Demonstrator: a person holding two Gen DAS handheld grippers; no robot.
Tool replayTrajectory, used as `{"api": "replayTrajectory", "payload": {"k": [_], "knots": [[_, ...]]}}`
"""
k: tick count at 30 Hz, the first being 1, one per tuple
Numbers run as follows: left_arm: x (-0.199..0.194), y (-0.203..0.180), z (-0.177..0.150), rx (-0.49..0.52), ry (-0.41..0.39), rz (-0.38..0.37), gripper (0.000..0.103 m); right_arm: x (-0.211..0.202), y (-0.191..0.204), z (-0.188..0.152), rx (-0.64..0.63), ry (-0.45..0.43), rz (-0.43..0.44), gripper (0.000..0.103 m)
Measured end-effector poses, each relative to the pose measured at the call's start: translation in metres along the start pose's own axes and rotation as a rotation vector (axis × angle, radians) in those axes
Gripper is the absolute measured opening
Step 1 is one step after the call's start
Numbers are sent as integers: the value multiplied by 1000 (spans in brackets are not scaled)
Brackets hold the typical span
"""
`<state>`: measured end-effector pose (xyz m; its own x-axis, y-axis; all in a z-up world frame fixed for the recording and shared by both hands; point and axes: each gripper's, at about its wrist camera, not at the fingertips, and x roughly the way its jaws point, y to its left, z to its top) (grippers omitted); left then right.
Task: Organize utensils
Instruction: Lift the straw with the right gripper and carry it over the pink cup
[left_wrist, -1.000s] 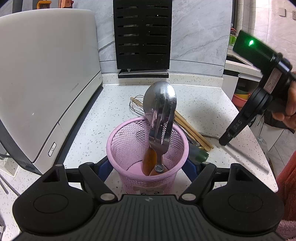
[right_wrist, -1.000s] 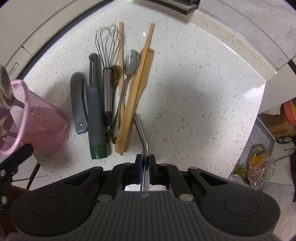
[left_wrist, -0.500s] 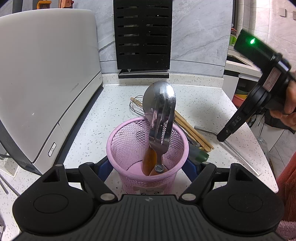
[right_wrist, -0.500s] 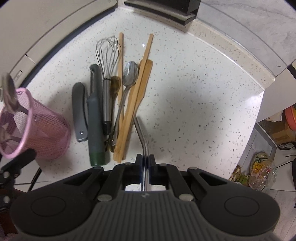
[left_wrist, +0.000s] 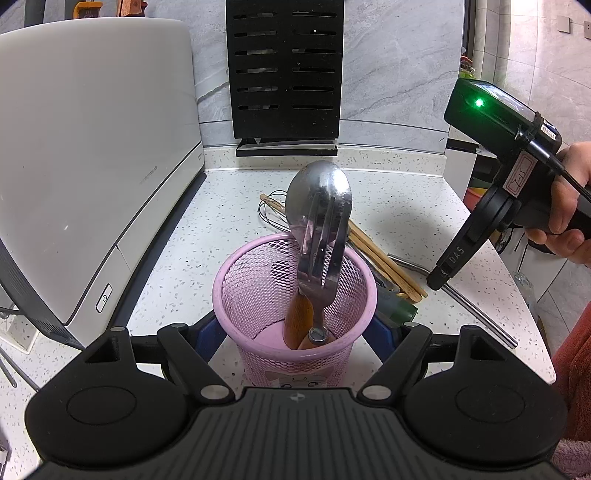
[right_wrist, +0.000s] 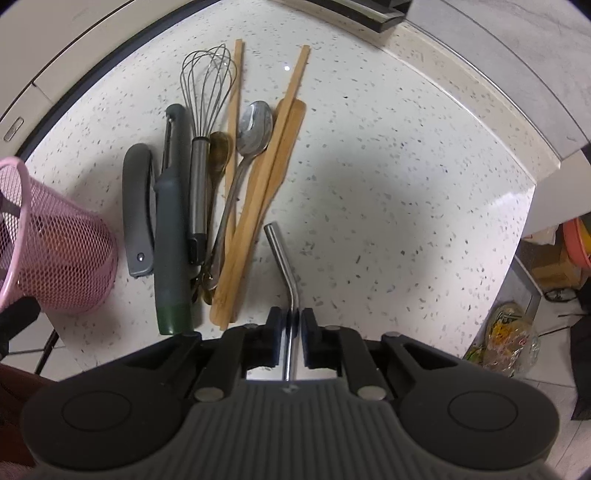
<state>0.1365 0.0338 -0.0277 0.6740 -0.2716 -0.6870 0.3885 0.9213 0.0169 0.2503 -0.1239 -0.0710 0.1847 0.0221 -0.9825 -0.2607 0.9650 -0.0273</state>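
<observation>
My left gripper (left_wrist: 295, 328) is shut on the pink mesh utensil holder (left_wrist: 258, 288), which holds a large spoon (left_wrist: 317, 195) and a fork (left_wrist: 319, 258) upright. My right gripper (right_wrist: 290, 319) is shut on a bent metal straw (right_wrist: 282, 254); the same straw shows in the left wrist view (left_wrist: 476, 308), lifted at a slant over the counter. On the counter lie a whisk (right_wrist: 203, 110), a grey peeler (right_wrist: 171, 221), a grey tool (right_wrist: 136, 206), a metal spoon (right_wrist: 253, 129) and wooden chopsticks and a spatula (right_wrist: 266, 177). The holder (right_wrist: 55, 251) stands left of them.
A large white appliance (left_wrist: 85, 147) fills the left side. A black slotted rack (left_wrist: 284, 70) stands against the back wall. The white speckled counter (right_wrist: 388, 184) ends at an edge on the right, with floor and bags below.
My right gripper has lifted and drawn back with the straw, now raised off the counter. The left gripper and the holder have not moved.
</observation>
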Motion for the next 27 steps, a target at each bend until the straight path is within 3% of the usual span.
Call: {"api": "replayTrajectory", "payload": {"k": [1,9,17,27], "knots": [[0,0,0,0,0,0,91,0,1,0,-5,0,-1,5],[0,1,0,0,-1,-1,91,-4,0,-12,-15,-71,-3,3],[1,1,1,0,-1,1,91,-29,-10,-22,-1,-136,57,3],[1,0,2,-2,-1,-1,91,-86,-5,-28,-15,-350,157,3]]}}
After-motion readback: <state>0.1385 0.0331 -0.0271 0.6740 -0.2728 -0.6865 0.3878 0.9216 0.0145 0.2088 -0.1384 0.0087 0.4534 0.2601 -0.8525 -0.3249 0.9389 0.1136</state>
